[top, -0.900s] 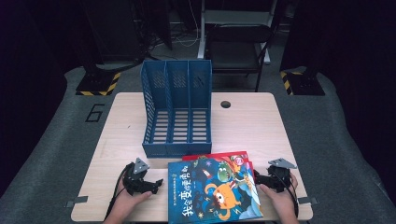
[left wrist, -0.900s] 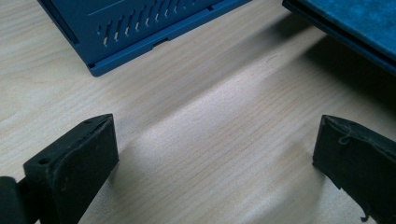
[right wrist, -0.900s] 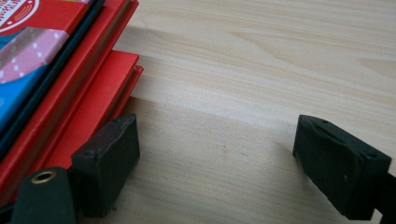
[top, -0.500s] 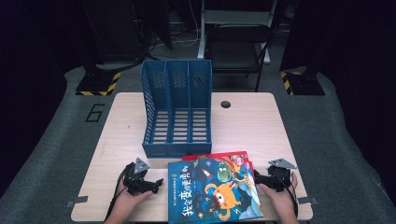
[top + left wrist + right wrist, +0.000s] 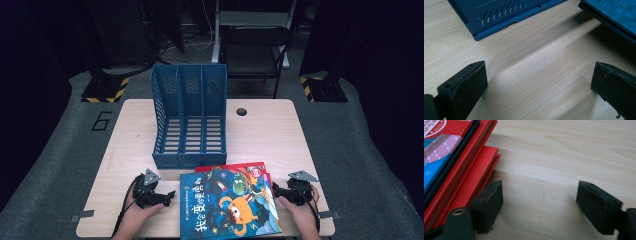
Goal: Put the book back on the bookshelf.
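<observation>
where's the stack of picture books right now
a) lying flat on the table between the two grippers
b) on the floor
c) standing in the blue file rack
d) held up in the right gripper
a: the stack of picture books lies flat on the table, with the open left gripper and the open right gripper at either side, in front of the blue file rack.

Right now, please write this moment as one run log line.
left gripper: open, empty, left of book stack | right gripper: open, empty, at stack's right edge | file rack: no books inside | table
</observation>
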The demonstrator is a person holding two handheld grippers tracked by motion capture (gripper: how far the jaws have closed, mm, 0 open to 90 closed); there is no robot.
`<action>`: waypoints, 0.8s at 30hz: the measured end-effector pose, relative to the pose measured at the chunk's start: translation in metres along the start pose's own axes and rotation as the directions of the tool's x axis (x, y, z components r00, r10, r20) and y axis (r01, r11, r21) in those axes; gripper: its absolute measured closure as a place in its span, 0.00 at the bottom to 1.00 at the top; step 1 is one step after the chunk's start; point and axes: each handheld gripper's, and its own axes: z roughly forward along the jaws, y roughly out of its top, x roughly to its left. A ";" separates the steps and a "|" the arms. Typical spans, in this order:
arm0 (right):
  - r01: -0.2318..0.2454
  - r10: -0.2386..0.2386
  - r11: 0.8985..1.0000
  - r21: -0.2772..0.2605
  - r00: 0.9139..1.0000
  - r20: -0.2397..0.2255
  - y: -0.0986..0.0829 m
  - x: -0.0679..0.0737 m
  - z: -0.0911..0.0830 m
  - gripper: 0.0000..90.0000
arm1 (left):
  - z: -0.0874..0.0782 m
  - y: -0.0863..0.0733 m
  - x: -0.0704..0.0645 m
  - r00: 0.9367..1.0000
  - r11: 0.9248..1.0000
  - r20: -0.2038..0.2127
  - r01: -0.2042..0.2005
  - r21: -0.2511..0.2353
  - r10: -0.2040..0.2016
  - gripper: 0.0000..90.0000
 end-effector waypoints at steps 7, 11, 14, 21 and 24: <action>-0.022 0.024 0.999 0.046 0.999 -0.030 0.007 0.003 -0.012 0.40 | -0.007 0.003 -0.001 1.000 1.000 0.006 0.027 0.005 -0.027 0.22; -0.032 0.033 0.999 0.033 0.999 -0.016 0.017 0.007 -0.034 0.41 | -0.019 0.009 -0.004 0.985 0.990 0.104 0.132 0.045 -0.136 0.33; -0.018 0.022 0.999 0.047 0.997 -0.080 0.027 0.013 -0.050 0.35 | -0.036 0.015 -0.016 0.973 0.984 0.151 0.162 0.074 -0.171 0.35; 0.022 -0.018 1.000 0.023 0.990 -0.139 0.012 0.039 -0.082 0.35 | -0.056 0.008 -0.044 0.949 0.980 0.244 0.189 0.067 -0.200 0.36; 0.013 -0.011 1.000 0.010 0.985 -0.173 0.002 0.047 -0.087 0.35 | -0.053 0.004 -0.051 0.940 0.979 0.275 0.192 0.062 -0.201 0.35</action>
